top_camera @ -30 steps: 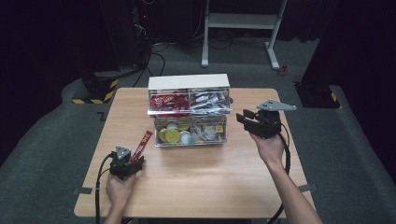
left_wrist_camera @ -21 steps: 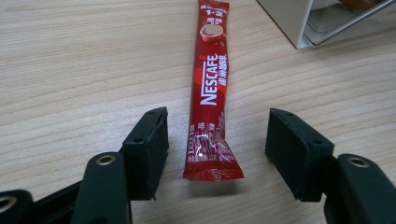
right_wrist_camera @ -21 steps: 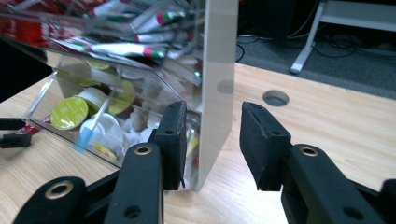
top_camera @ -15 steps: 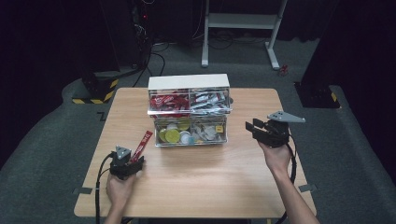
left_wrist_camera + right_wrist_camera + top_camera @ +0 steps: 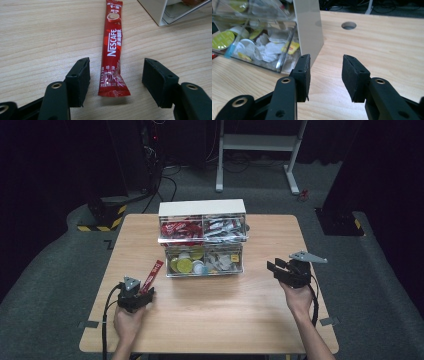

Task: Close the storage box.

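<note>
My left tool (image 5: 116, 75), jaws wide, empty, astride long red Nescafé coffee stick sachet (image 5: 113, 47) flat on wooden bench (image 5: 37, 37); right tool (image 5: 325, 72) likewise agape, empty.

Matte black grippers: left gripper (image 5: 116, 82), right gripper (image 5: 325, 75). Ribbed jaws, brass-ringed screw holes, grey three-cornered top plates, trailing black cables, bare forearms.

organizer box (image 5: 202, 240) blocking table's (image 5: 220, 320) middle, near side open

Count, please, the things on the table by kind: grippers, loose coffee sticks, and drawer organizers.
Grippers: 2, left gripper and right gripper
Loose coffee sticks: 1, red Nescafe stick
Drawer organizers: 1, clear organizer
Total: 4
</note>
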A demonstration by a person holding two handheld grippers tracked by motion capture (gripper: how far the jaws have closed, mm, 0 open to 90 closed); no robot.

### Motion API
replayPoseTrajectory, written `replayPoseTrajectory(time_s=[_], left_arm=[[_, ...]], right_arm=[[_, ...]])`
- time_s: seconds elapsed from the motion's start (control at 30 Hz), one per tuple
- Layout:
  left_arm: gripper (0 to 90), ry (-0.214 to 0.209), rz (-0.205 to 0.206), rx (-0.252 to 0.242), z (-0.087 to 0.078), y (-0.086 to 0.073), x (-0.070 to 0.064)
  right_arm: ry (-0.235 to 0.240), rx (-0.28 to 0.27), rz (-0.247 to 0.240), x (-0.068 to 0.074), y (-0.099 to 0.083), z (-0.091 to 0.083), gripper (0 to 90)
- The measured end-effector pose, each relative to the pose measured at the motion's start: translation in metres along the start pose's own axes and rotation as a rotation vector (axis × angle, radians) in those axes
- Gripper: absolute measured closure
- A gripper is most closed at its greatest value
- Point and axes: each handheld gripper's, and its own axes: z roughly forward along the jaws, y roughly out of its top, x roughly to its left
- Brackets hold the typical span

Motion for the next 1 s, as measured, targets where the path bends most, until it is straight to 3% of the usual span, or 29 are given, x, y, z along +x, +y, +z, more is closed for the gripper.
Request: replayPoseTrajectory(time_s=[0.57,1.0], left_arm=[[39.4,-0.001,0.000,0.001,0.000,0.000,0.000],[39.3,0.000,0.000,0.001,0.000,0.000,0.000]], right_arm=[[-0.040,0.058,0.028,-0.008,-0.033,0.014,57.2],[-0.136,0.127,0.011,-0.017,-0.060,0.034,54.7]])
